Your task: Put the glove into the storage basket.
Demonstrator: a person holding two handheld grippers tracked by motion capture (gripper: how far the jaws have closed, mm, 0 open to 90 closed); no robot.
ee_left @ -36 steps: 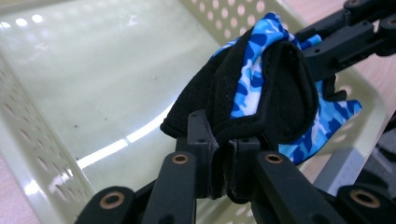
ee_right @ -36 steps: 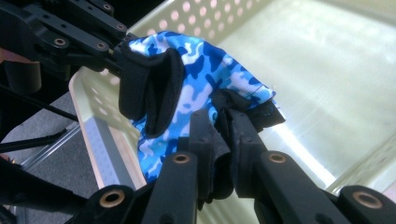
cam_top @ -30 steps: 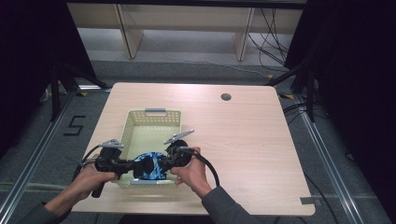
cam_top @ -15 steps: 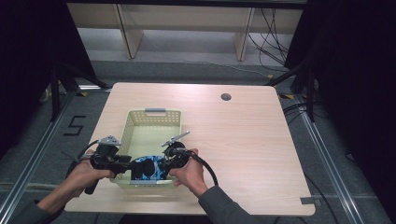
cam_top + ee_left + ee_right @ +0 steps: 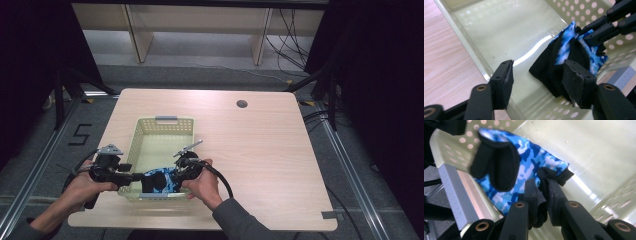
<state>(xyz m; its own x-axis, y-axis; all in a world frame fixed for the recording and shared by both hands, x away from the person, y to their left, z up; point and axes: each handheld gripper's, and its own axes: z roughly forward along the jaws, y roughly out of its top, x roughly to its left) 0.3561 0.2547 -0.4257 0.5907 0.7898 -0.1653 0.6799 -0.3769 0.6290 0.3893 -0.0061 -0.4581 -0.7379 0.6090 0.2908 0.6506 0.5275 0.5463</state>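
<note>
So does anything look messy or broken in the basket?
Nothing looks broken or spilled. The blue camouflage glove is crumpled at the near end of the basket, not lying flat. The right gripper pinches its black edge; the left gripper is open beside it.

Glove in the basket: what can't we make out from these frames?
- Glove underside: right gripper view, it lies against the basket wall.
- Glove's lower edge: left gripper view, behind the left claw's pad.
- Pinched patch of fabric: right gripper view, hidden between the right claw's shut pads.
- Camouflage print: left gripper view, motion-blurred.
</note>
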